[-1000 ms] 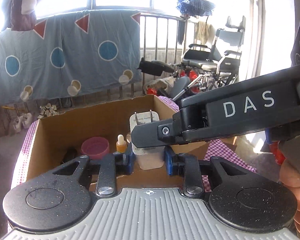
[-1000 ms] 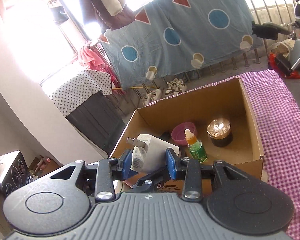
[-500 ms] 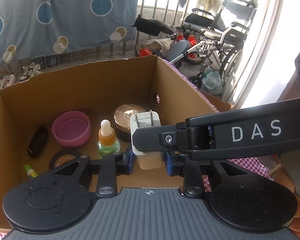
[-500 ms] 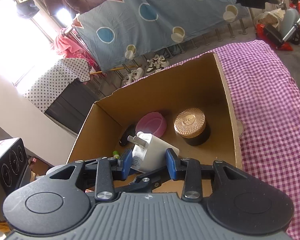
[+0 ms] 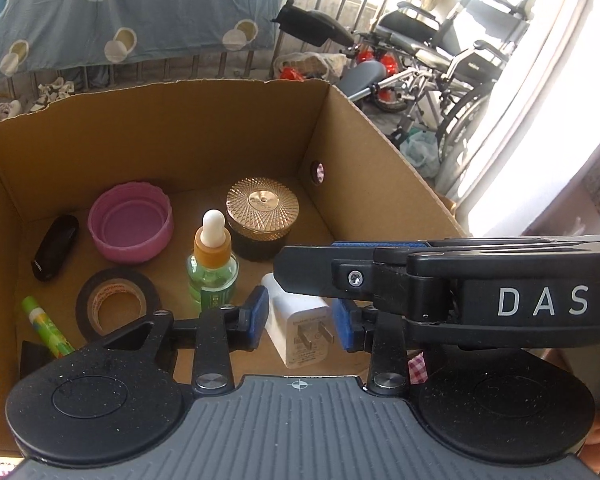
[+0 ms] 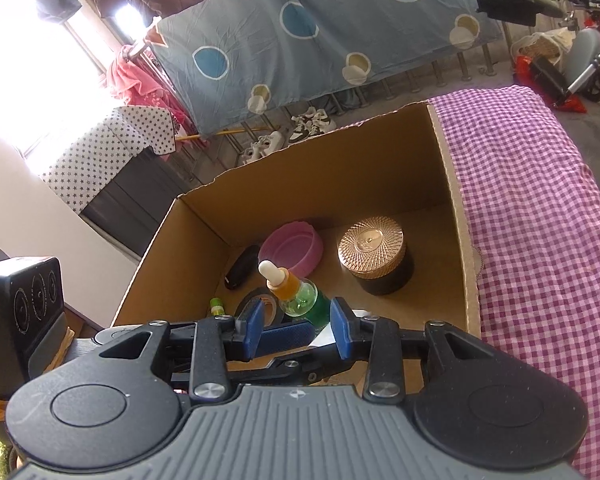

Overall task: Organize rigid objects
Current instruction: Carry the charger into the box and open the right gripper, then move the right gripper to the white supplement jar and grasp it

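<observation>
From the left wrist camera, the white charger [image 5: 300, 322] lies on the floor of the cardboard box [image 5: 204, 148], prongs facing the camera, near the front wall. The left gripper [image 5: 300, 318] straddles it with fingers spread, blue pads clear of both sides: released, by the look of it. My read is that the drop-off step is finishing. The right gripper's black body [image 5: 460, 288] crosses just above the charger. The charger is a small hard white block with two metal prongs and grey print on its face. Around it sit a green dropper bottle [image 5: 212, 268], a gold-lidded jar [image 5: 262, 222], a pink cap [image 5: 130, 228] and a black tape roll [image 5: 116, 304].

From the right wrist camera, the right gripper [image 6: 298, 334] hangs over the box's front edge, fingers apart and gripping nothing; only a white sliver of the charger [image 6: 324, 338] peeks between them. Purple checked cloth [image 6: 540, 208] covers the counter beside the box. Next move, I'd judge: lift both grippers straight up, clear of the bottle, and look for another item.
</observation>
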Demonstrator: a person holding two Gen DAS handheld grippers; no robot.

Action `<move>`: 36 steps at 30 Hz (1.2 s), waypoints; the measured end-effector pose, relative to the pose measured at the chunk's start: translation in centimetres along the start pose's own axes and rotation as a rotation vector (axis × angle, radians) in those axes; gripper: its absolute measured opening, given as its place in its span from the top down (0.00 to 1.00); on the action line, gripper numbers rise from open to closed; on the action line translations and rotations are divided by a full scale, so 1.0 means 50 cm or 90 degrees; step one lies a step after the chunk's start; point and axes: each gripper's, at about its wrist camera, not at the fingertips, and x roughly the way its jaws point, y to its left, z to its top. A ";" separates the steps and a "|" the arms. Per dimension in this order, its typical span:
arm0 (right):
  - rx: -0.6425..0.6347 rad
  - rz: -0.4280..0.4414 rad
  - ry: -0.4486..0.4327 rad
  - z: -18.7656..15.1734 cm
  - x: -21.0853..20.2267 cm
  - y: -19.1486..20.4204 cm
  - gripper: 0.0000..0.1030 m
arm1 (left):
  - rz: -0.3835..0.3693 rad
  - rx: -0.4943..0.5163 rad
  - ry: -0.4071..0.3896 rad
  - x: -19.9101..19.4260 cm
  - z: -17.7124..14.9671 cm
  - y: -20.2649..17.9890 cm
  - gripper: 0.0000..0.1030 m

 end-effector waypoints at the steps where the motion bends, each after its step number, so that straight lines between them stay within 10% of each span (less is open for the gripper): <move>1: 0.000 0.000 -0.004 0.000 -0.003 0.000 0.61 | -0.001 -0.001 -0.002 -0.003 -0.001 0.000 0.66; 19: 0.034 0.052 -0.146 -0.067 -0.209 0.040 0.61 | -0.002 0.080 -0.196 -0.273 -0.119 -0.035 0.16; 36: -0.086 0.133 -0.012 -0.129 -0.052 0.264 0.58 | 0.148 0.002 -0.227 -0.305 -0.211 0.102 0.10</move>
